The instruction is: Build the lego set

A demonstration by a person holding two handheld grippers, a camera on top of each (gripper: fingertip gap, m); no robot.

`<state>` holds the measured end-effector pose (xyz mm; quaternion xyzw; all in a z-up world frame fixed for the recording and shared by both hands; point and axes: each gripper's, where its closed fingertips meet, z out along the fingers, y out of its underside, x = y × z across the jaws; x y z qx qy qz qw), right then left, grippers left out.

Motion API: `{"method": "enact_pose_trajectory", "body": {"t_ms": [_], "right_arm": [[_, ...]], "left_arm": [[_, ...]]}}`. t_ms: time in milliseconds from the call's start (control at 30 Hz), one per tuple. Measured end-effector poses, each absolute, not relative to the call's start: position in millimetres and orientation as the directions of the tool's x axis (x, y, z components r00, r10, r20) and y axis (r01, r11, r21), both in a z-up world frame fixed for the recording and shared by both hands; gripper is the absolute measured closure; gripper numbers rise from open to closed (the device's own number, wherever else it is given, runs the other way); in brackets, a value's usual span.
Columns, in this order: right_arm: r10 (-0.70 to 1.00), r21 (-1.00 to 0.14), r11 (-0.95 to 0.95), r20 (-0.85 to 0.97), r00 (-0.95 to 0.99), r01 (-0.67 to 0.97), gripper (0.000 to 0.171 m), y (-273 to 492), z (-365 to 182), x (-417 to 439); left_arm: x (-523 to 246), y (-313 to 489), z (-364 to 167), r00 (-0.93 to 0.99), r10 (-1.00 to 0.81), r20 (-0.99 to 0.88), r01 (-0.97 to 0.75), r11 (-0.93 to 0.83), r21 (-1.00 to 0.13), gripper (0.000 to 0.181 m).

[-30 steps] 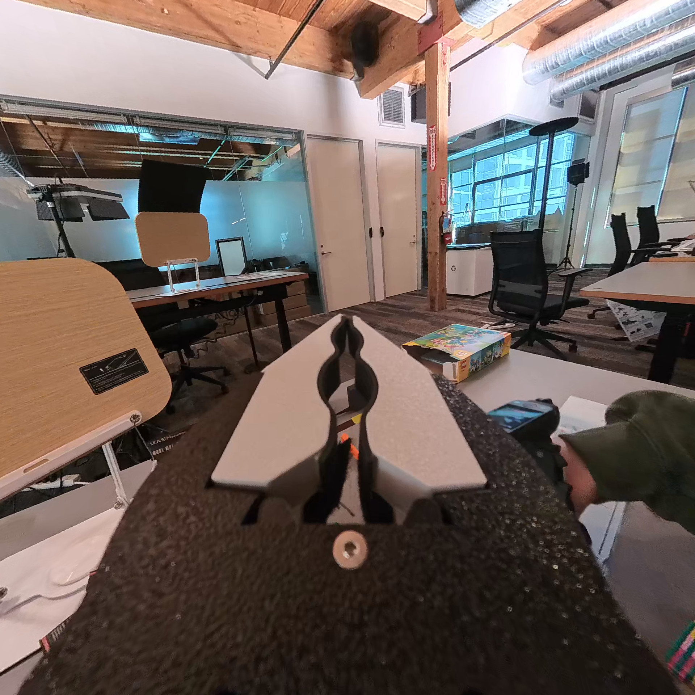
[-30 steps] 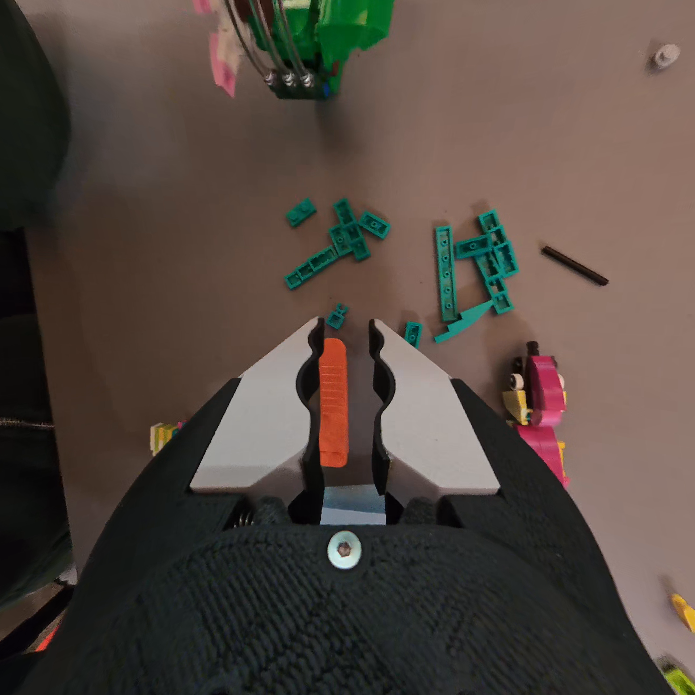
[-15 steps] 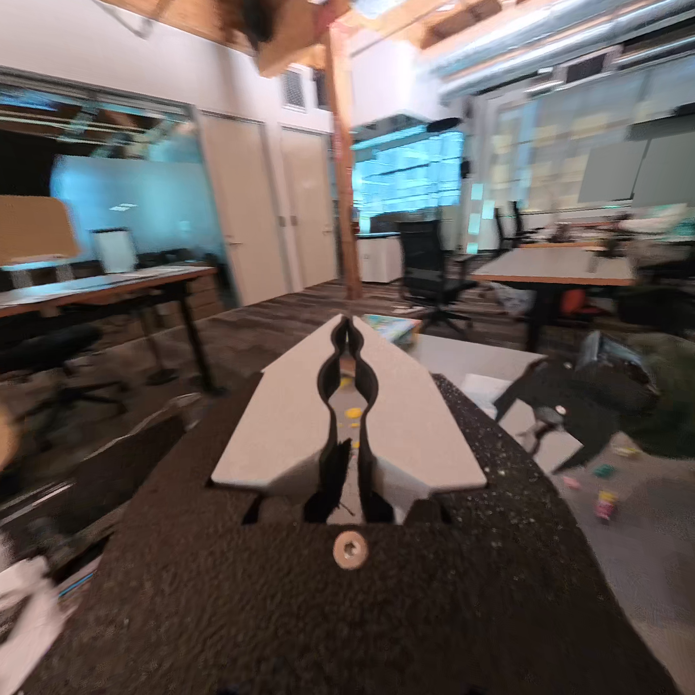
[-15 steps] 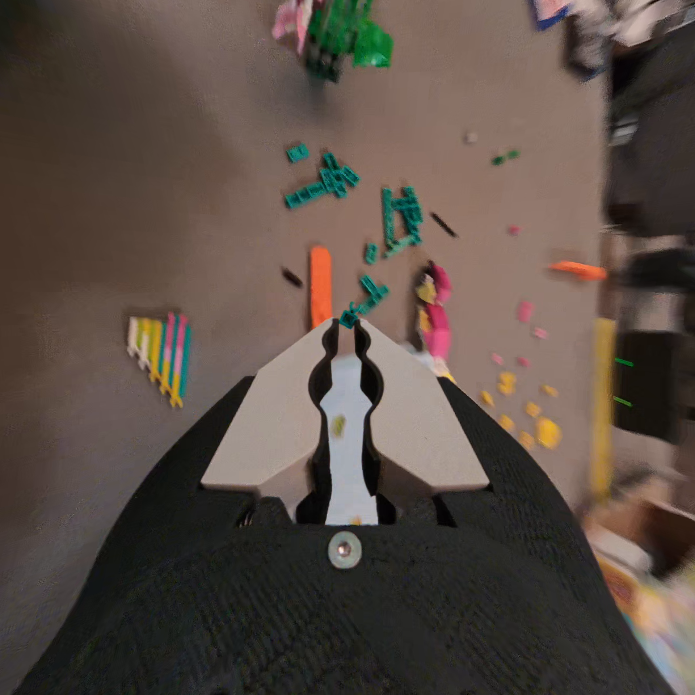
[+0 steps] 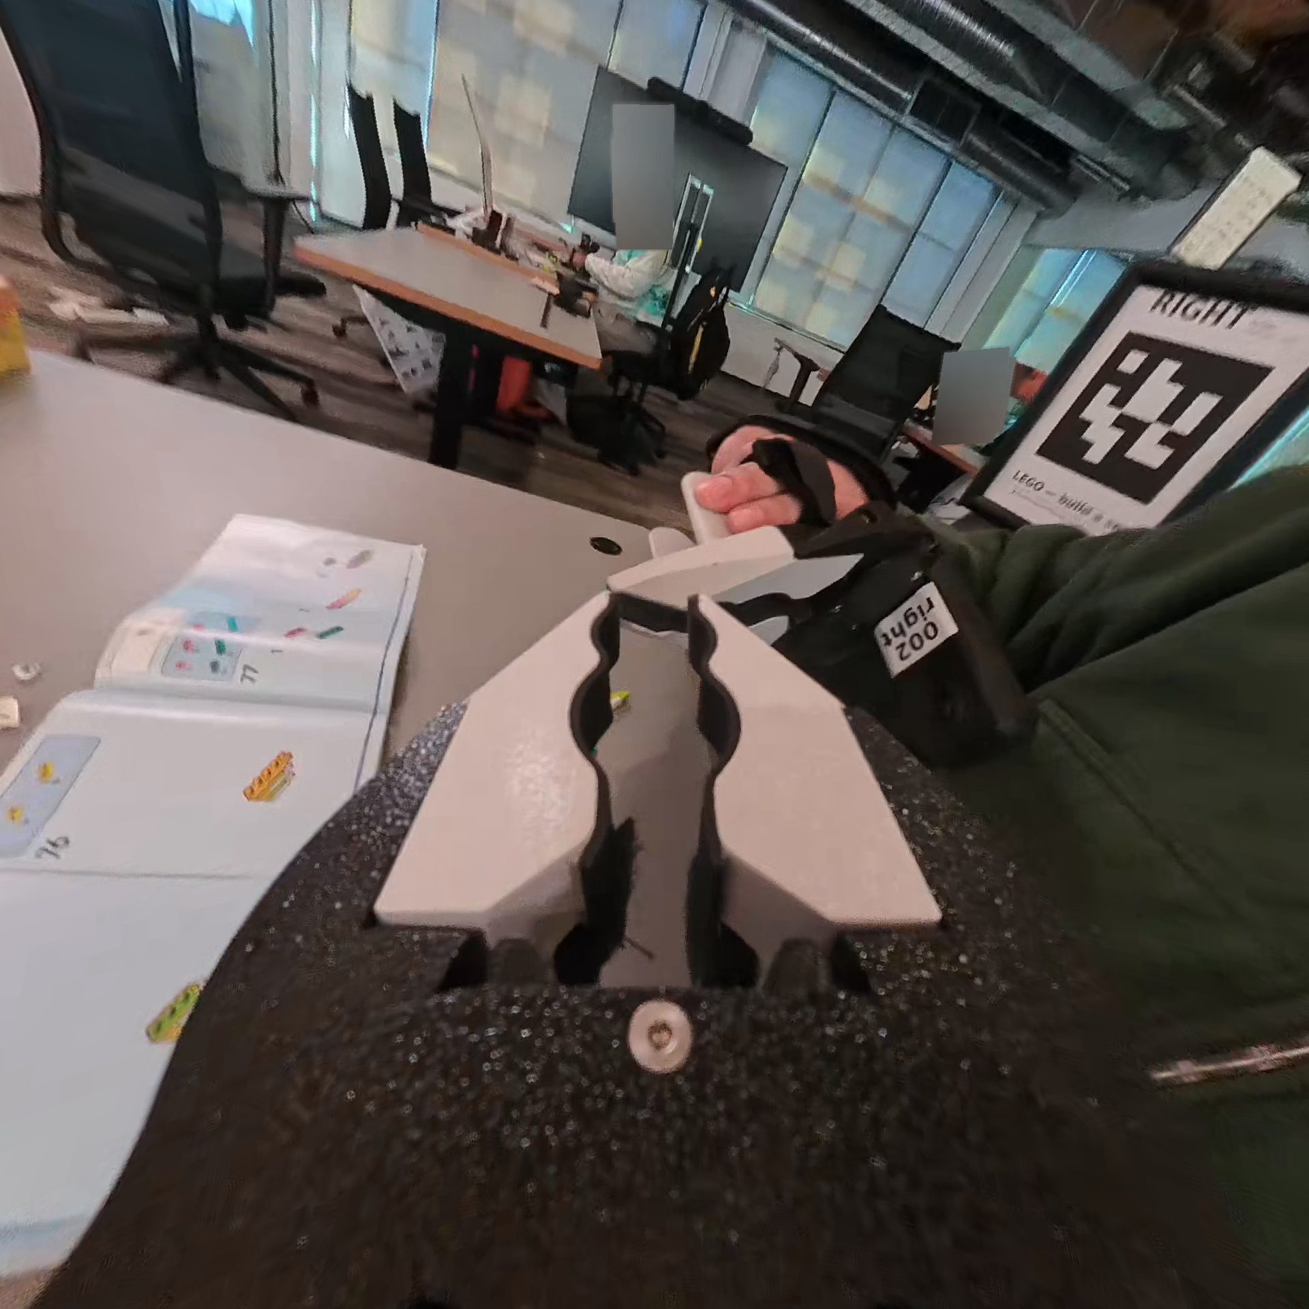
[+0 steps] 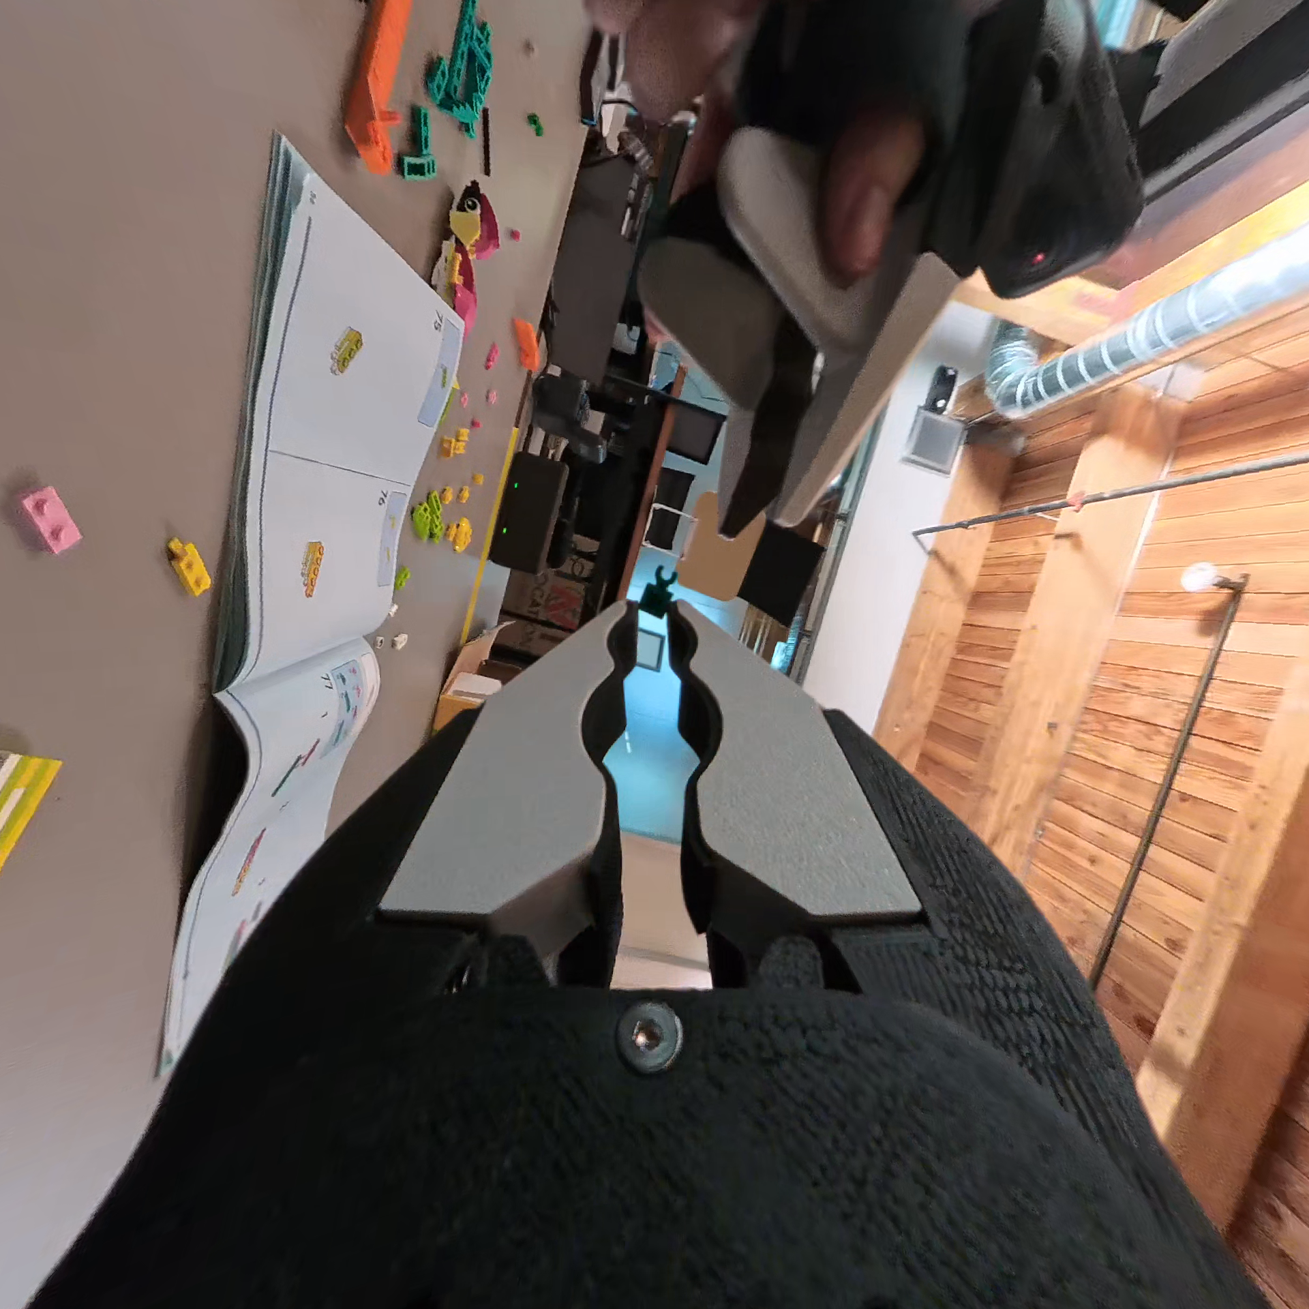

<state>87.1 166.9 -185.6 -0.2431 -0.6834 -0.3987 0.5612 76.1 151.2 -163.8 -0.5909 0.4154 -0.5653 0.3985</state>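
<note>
**Right claw pinches a small dark clip piece above the worktop; left claw stands open and empty**

In the left wrist view, the open instruction booklet [image 5: 212, 708] lies flat on the grey worktop [image 5: 212, 460] at the left. The left claw [image 5: 650, 616] sits at centre with a clear gap between its fingers and nothing held; only bare worktop and a tiny yellow-green piece [image 5: 620, 700] show through the gap. Just beyond its tips is the right claw [image 5: 662, 545], gripped by a hand [image 5: 758, 489] in a black strap and a dark green sleeve [image 5: 1133, 637].

The right wrist view is rolled sideways, so the worktop [image 6: 106, 283] rises along the left edge. On it, a pink brick [image 6: 49, 520] and a small yellow brick [image 6: 188, 564] lie left of the booklet [image 6: 340, 460]. Farther off lie a long orange piece [image 6: 375, 85], a cluster of teal plates [image 6: 460, 64], a pink and yellow bird figure [image 6: 471, 234] and scattered yellow and lime bits [image 6: 443, 513]. At centre, the right claw [image 6: 655, 609] is drawn narrow, its tips pinching a small dark green clip piece [image 6: 659, 591] that juts past them, lifted clear of the worktop. Upper right, the left claw [image 6: 765, 496] hangs close by, its tips pointing toward the clip piece without touching it.
</note>
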Motion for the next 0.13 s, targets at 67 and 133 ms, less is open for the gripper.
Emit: {"method": "enact_pose_trajectory", "body": {"t_ms": [67, 133], "right_arm": [[-0.126, 0.264, 0.581, 0.964, -0.236, 0.77, 0.165, 165, -187, 90], [-0.134, 0.261, 0.595, 0.965, -0.226, 0.761, 0.165, 163, -188, 93]], "left_arm": [[81, 150, -169, 0.071, -0.975, 0.212, -0.04, -0.216, -0.976, 0.17], [84, 152, -178, 0.142, -0.986, 0.087, -0.088, -0.1, -0.991, 0.17]]}}
